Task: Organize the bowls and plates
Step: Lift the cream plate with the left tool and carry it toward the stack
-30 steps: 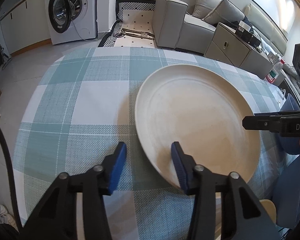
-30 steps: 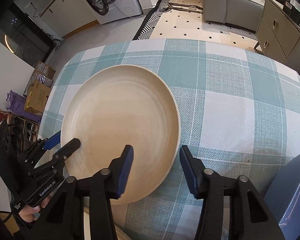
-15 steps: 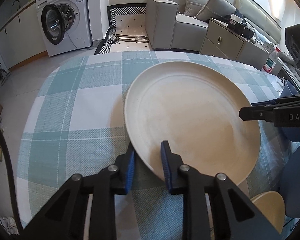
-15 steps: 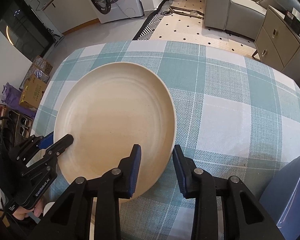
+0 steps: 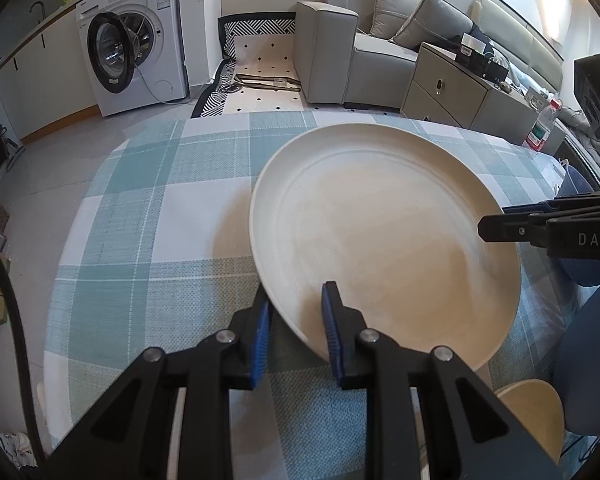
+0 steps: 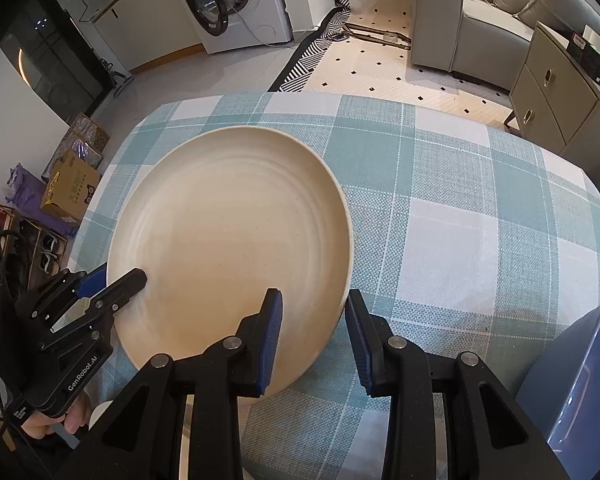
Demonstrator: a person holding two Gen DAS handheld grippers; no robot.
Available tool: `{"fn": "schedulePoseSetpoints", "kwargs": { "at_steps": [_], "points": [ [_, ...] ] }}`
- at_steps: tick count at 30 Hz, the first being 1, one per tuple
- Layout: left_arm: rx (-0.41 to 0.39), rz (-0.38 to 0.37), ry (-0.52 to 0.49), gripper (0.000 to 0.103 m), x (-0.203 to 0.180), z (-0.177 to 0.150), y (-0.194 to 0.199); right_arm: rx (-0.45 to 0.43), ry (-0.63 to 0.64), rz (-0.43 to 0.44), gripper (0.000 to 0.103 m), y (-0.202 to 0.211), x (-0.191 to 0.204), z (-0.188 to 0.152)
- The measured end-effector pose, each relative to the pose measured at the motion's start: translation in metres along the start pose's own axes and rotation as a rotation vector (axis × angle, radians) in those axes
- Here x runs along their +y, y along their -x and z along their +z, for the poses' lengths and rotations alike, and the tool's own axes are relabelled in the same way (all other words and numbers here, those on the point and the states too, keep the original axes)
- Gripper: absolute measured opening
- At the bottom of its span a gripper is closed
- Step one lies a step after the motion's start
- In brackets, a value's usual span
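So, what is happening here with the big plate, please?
A person holds a gripper in each hand and grips one large cream plate from two sides. The left gripper is shut on the near rim, and the right gripper is shut on the opposite rim. The plate is over the checked tablecloth; it looks slightly raised, but I cannot tell for sure.

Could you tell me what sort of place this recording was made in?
Most likely a lived-in home, an open living area: a washing machine, a grey sofa and a table under a checked tablecloth.
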State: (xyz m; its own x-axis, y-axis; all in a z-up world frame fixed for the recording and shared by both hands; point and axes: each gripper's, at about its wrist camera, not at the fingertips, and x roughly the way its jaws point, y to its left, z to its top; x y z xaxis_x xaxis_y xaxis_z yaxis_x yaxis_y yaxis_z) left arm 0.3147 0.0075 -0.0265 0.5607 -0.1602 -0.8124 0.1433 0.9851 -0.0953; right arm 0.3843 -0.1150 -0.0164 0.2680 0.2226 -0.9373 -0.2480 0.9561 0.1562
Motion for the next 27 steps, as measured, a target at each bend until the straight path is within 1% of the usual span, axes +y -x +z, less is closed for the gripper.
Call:
{"fn": "schedulePoseSetpoints", "kwargs": {
  "at_steps": [13, 27],
  "points": [
    [-0.040, 0.014, 0.003, 0.023, 0.000, -0.004, 0.033, -0.043, 0.010, 0.025, 0.034, 0.026, 0.011, -0.010],
    [-0.077, 0.011, 0.004, 0.023, -0.001, -0.014, 0.069, -0.078, 0.014, 0.053, 0.034, 0.054, 0.026, -0.032]
  ]
}}
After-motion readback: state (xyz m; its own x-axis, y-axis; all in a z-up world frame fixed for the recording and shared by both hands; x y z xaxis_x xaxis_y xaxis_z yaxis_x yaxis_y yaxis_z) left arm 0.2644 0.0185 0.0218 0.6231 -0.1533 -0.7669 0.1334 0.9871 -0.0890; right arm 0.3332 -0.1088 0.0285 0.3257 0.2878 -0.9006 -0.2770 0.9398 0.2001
